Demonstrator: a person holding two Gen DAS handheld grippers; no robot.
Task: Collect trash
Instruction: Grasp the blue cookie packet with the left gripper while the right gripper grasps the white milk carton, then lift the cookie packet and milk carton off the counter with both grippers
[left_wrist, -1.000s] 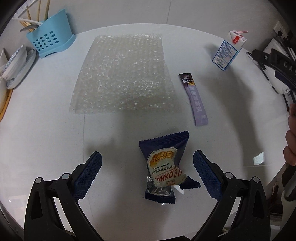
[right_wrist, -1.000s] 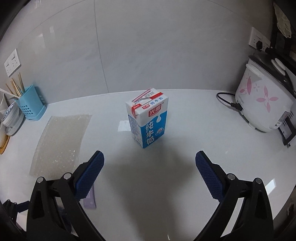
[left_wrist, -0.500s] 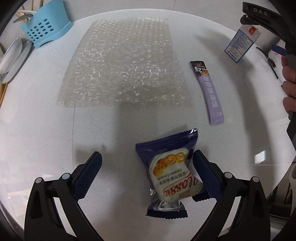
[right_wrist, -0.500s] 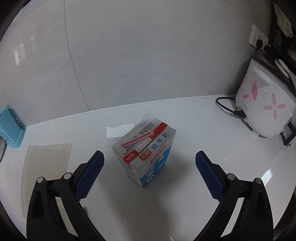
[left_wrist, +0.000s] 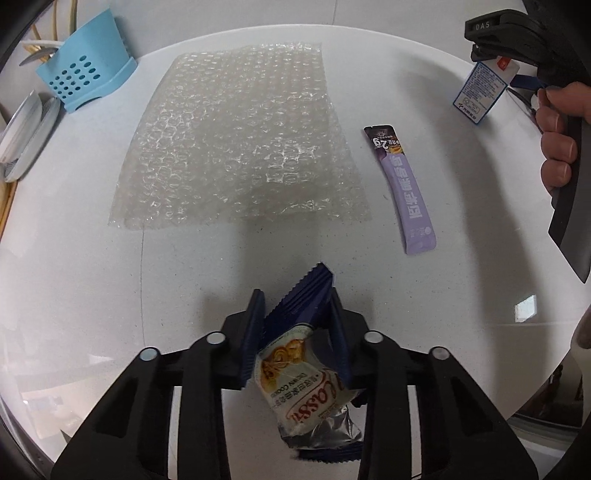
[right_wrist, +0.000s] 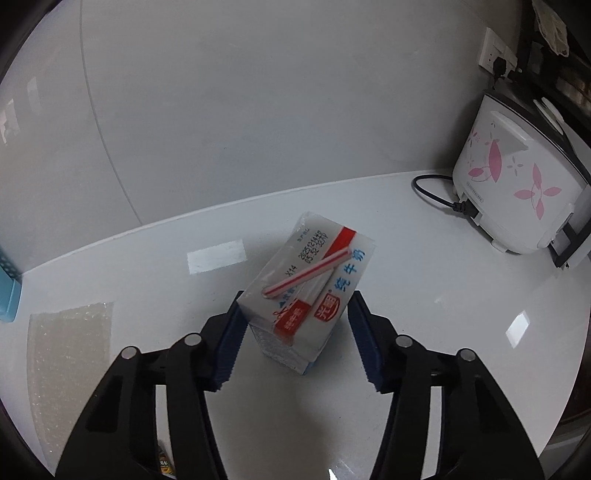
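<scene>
My left gripper (left_wrist: 297, 332) is shut on a dark blue cookie wrapper (left_wrist: 306, 384) and pinches its crumpled upper half on the white counter. A purple sachet (left_wrist: 404, 192) lies flat to the right of a sheet of bubble wrap (left_wrist: 243, 140). My right gripper (right_wrist: 295, 328) has closed around a blue and white milk carton (right_wrist: 310, 291) with a striped straw on top; the left pad touches it, the right pad is close beside it. The carton also shows in the left wrist view (left_wrist: 480, 90).
A light blue utensil holder (left_wrist: 85, 79) and stacked plates (left_wrist: 22, 136) stand at the far left. A white rice cooker (right_wrist: 517, 181) with pink flowers and its black cord (right_wrist: 439, 195) sit at the right by the wall.
My left gripper closed on the cookie wrapper and crumpled it. My right gripper moved forward over the milk carton and narrowed around it.
</scene>
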